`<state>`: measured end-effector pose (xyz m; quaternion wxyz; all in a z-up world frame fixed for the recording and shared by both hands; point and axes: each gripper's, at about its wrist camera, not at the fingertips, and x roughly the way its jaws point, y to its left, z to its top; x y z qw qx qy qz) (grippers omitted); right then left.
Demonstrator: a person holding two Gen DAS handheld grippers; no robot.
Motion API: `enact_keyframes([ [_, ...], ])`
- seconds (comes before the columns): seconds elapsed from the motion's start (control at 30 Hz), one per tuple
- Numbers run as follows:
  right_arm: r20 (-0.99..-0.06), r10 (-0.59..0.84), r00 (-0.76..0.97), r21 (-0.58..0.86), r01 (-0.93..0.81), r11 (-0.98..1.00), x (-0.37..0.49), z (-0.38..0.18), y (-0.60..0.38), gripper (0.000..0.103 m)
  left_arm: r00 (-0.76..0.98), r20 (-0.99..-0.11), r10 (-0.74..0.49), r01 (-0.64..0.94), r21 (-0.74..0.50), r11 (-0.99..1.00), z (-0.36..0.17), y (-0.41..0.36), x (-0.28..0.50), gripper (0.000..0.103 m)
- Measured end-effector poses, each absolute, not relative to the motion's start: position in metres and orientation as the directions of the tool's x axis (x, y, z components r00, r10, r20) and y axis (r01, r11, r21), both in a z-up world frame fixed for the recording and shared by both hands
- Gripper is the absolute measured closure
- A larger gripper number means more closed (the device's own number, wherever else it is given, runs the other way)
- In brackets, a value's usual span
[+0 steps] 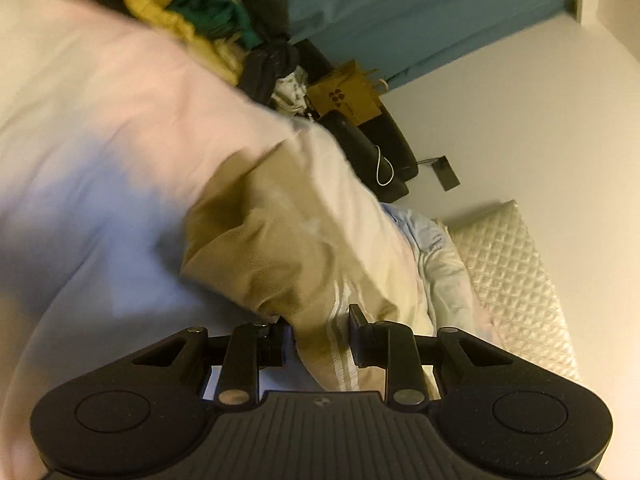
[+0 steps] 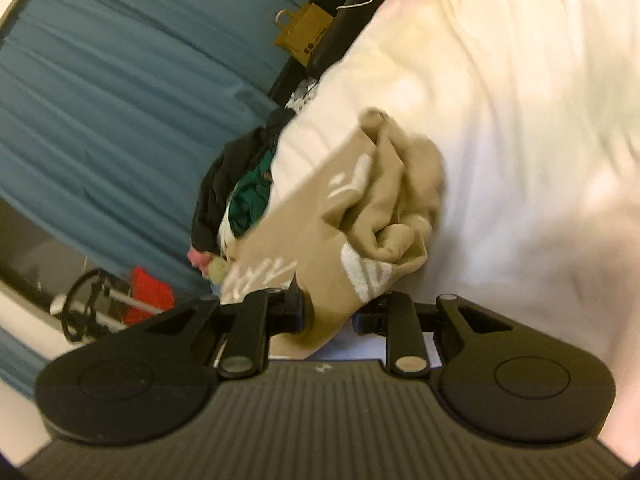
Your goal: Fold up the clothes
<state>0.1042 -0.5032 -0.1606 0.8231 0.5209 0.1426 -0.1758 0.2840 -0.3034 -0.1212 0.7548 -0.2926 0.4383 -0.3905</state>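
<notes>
Hand-held gripper (image 1: pixel 318 338) over white bedding (image 1: pixel 100 120)

My right gripper (image 2: pixel 328 312) is clamped on a tan garment (image 2: pixel 360 220) with white stripes — bunched over the white bedding (image 2: pixel 520 120). Left of it, a heap of clothes (image 2: pixel 240 196) — dark, green, pink — against a teal curtain (image 2: pixel 120 100).

light: dim, warm indoor, source unseen | shadow: bluish patch on sheet (image 1: pixel 100 208), left of left view | blur: sheet and tan garment (image 2: pixel 360 216) smeared in both views; gripper bodies at bottom sharp | distortion: strong fisheye bending, dark corners | glare: washed-out sheet, right of right view
</notes>
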Motion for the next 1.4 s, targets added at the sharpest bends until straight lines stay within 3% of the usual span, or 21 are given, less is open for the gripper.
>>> enact_keyframes([
  [0.17, -0.478, -0.073, 0.875, 0.812, 0.472, 0.343, 0.090, -0.187, -0.486, 0.078, 0.313, -0.479, -0.820, 0.372, -0.732, 0.570, -0.145, -0.284, 0.265, 0.070],
  [0.33, -0.555, -0.047, 0.831, 0.758, 0.528, 0.383, 0.074, -0.152, -0.479, 0.077, 0.334, -0.533, -0.778, 0.449, -0.636, 0.628, -0.117, -0.272, 0.247, 0.065],
  [0.43, -0.560, -0.063, 0.826, 0.723, 0.524, 0.450, 0.057, -0.118, -0.465, 0.077, 0.367, -0.534, -0.762, 0.501, -0.577, 0.646, -0.079, -0.259, 0.225, 0.055],
  [0.7, -0.491, -0.147, 0.859, 0.600, 0.456, 0.657, 0.021, -0.011, -0.416, 0.077, 0.474, -0.477, -0.740, 0.652, -0.375, 0.659, 0.032, -0.227, 0.147, 0.046],
  [0.8, -0.459, -0.198, 0.866, 0.524, 0.443, 0.727, 0.001, 0.022, -0.393, 0.075, 0.522, -0.444, -0.729, 0.685, -0.291, 0.668, 0.069, -0.213, 0.113, 0.029],
  [0.87, -0.447, -0.240, 0.862, 0.476, 0.456, 0.752, -0.012, 0.040, -0.379, 0.050, 0.557, -0.415, -0.719, 0.693, -0.244, 0.678, 0.090, -0.204, 0.091, 0.018],
  [0.9, -0.432, -0.259, 0.864, 0.471, 0.461, 0.752, -0.020, 0.046, -0.373, 0.023, 0.572, -0.398, -0.717, 0.697, -0.225, 0.681, 0.100, -0.198, 0.080, 0.015],
  [0.93, -0.417, -0.270, 0.868, 0.465, 0.458, 0.757, -0.028, 0.050, -0.366, 0.006, 0.587, -0.381, -0.714, 0.700, -0.203, 0.684, 0.109, -0.191, 0.068, 0.007],
  [0.97, -0.403, -0.276, 0.873, 0.457, 0.453, 0.766, -0.035, 0.053, -0.359, 0.007, 0.601, -0.365, -0.711, 0.703, -0.181, 0.688, 0.116, -0.185, 0.056, 0.000],
  [1.2, -0.344, -0.304, 0.889, 0.377, 0.427, 0.822, -0.080, 0.067, -0.309, 0.009, 0.674, -0.271, -0.687, 0.701, -0.059, 0.711, 0.139, -0.140, -0.017, 0.000],
  [1.4, -0.278, -0.322, 0.905, 0.282, 0.398, 0.873, -0.094, 0.056, -0.267, 0.009, 0.676, -0.266, -0.688, 0.690, -0.102, 0.717, 0.128, -0.107, -0.051, 0.000],
])
